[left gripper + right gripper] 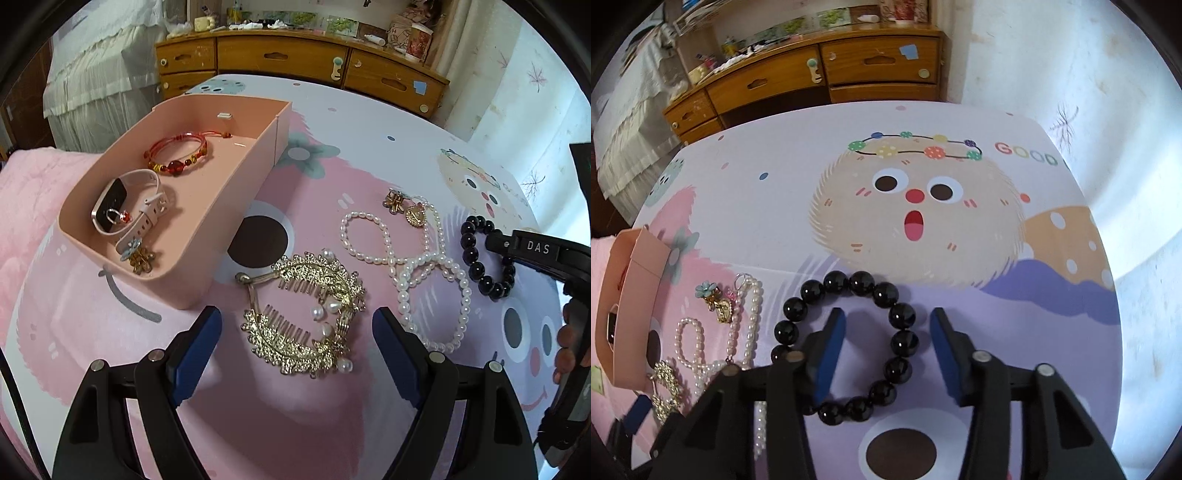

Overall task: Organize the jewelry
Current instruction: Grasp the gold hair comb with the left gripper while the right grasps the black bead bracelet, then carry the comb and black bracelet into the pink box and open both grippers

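The black bead bracelet lies on the printed cloth, its near-side strand straddled by the right gripper — pads spread, not pressing. The left gripper is held wide over the gold hair comb. Closure, then transfer to the pink box, is judged next.

A cartoon-printed cloth covers the work surface: a beige fuzzy face with an open red mouth sits just above centre in the right wrist view, a ring of coloured dots over its head and the letters "GOOD" at about two o'clock. At twelve o'clock in both views stands a wooden chest of drawers, its top cluttered with small items too blurred to name; a floral cup rests near its right end. A bed with a white frilled cover lies at ten o'clock. A pale curtain hangs at two o'clock.
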The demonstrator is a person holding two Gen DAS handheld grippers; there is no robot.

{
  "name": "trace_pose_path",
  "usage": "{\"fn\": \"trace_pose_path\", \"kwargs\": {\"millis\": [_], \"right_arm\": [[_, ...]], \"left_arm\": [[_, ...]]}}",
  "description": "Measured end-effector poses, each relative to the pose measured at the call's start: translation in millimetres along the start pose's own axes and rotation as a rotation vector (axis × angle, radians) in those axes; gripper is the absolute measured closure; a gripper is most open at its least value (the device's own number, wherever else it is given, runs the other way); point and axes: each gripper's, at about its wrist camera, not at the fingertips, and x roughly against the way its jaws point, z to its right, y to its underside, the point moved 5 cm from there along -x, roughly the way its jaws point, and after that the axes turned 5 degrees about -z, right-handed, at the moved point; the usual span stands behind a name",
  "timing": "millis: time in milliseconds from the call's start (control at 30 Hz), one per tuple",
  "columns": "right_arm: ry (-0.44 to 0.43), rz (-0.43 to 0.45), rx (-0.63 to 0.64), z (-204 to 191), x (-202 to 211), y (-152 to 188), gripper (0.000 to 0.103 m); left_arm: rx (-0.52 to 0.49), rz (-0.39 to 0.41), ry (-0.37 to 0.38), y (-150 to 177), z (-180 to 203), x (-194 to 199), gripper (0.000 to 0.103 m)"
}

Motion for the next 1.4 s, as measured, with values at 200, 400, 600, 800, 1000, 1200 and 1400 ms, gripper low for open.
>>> {"fn": "trace_pose_path", "kwargs": {"millis": [200,400,600,800,1000,1200,1400], "right_arm": [[-0.007,0.007,0.008,0,1,-1,0.08],[-0.026,0.008,-0.015,4,1,-1,0.088],[-0.061,0.002,-0.022,2,2,0,0.088],[-0.101,0.03,-0.037,-6,15,-3,0.088],[-0.163,0.101,0.001,-27,43,-9,0.088],[-0.22,0.217,0.074,-55,75,-16,0.088],[-0.266,0.328,0.15,-90,104,-21,0.088]], "left_arm": [[-0.044,0.04,-0.042,0,0,2,0.045],[-0.058,0.04,-0.029,-1,-1,3,0.046],[-0.077,0.033,-0.012,1,-1,4,0.046],[-0.106,0.045,-0.008,2,-3,13,0.046],[-0.149,0.076,0.014,-1,-3,32,0.046],[-0.212,0.11,0.048,-9,-9,55,0.046],[-0.28,0.18,0.06,-21,-18,90,0.046]]}}
